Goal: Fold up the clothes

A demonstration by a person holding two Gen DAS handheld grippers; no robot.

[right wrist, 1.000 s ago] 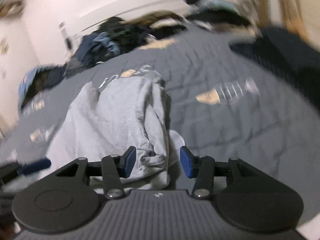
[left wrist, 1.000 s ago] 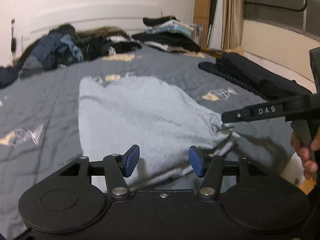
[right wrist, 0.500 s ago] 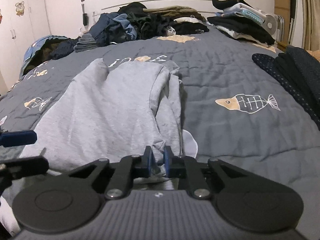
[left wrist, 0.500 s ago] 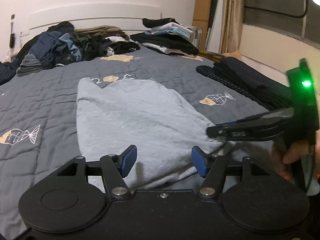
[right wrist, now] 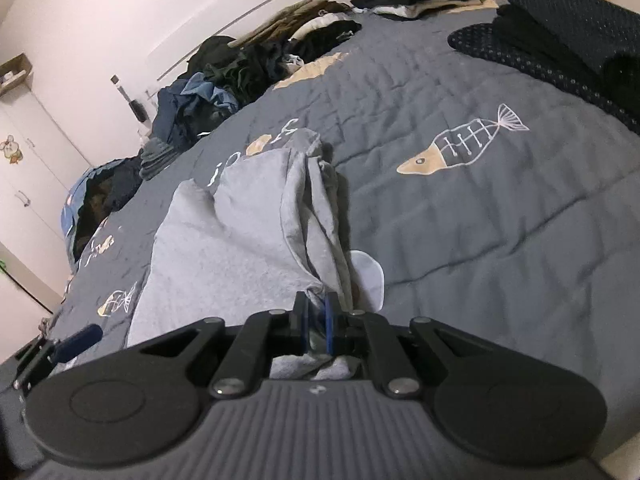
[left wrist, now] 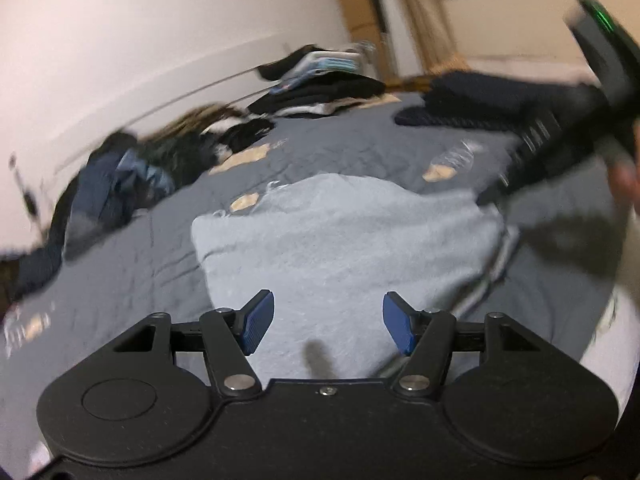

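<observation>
Right gripper (right wrist: 316, 322) clamped on grey garment (right wrist: 240, 248) hem, cloth trailing toward 11 o'clock; left gripper (left wrist: 328, 326) spread wide above it.

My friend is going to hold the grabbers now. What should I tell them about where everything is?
Right hand-held gripper: shut on the near edge of the grey garment.
Left hand-held gripper: open, holding nothing, hovering over the same garment.
Things: the garment lies on the grey fish-print quilt, bunched in long folds along its right side. An unsorted pile of clothes sits at the far side of the bed, and stacked dark clothes to the right.
Done: one edge is gripped.
Left: probably grip the other side with the left hand-held gripper, smooth the bunching and fold. No finished fold shows yet.
</observation>
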